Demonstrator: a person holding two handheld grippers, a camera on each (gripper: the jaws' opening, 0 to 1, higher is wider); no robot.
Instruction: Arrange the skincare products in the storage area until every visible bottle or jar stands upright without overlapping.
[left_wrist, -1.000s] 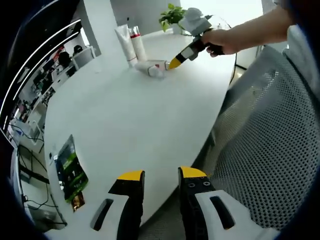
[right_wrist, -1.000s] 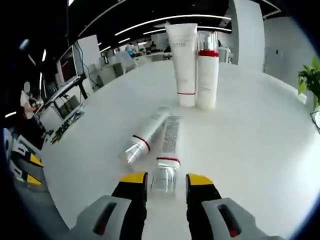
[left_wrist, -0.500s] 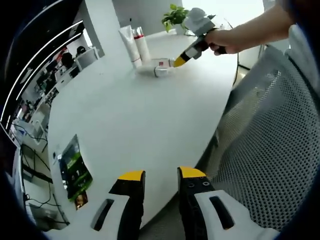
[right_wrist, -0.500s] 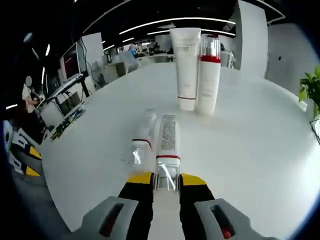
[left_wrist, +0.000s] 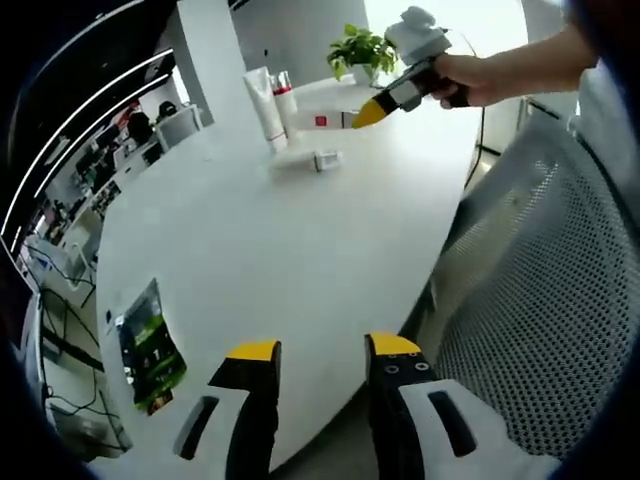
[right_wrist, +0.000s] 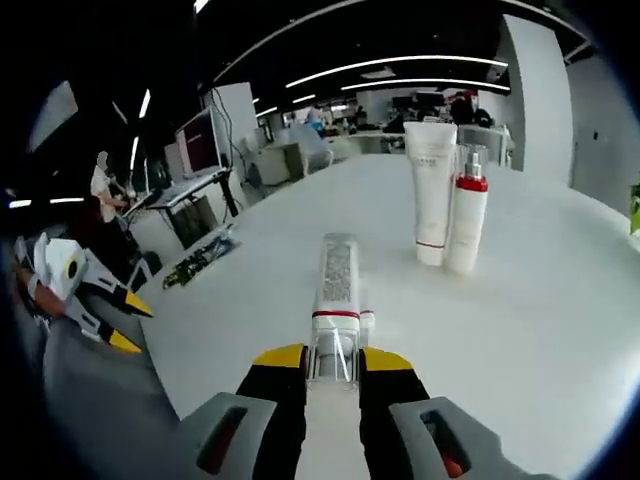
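My right gripper (right_wrist: 333, 357) is shut on the clear cap of a white tube with a red band (right_wrist: 336, 285), held level above the white table (right_wrist: 520, 330). In the left gripper view a hand holds that gripper (left_wrist: 375, 112), with the tube (left_wrist: 322, 121) lifted over the table. A second, similar bottle (left_wrist: 308, 159) lies on its side below it. Behind stand an upright white tube (right_wrist: 430, 195) and a bottle with a red collar (right_wrist: 466, 215), side by side. My left gripper (left_wrist: 325, 350) hangs open over the table's near edge, holding nothing.
A potted plant (left_wrist: 362, 50) stands at the far end of the table. A green circuit board (left_wrist: 150, 345) lies near the left edge. A mesh chair (left_wrist: 530, 300) is beside the table on the right. Desks and screens fill the room behind.
My right gripper shut on the tube's cap and lifted it off the table, away from the lying bottle. My left gripper stayed open with only slight camera shift.
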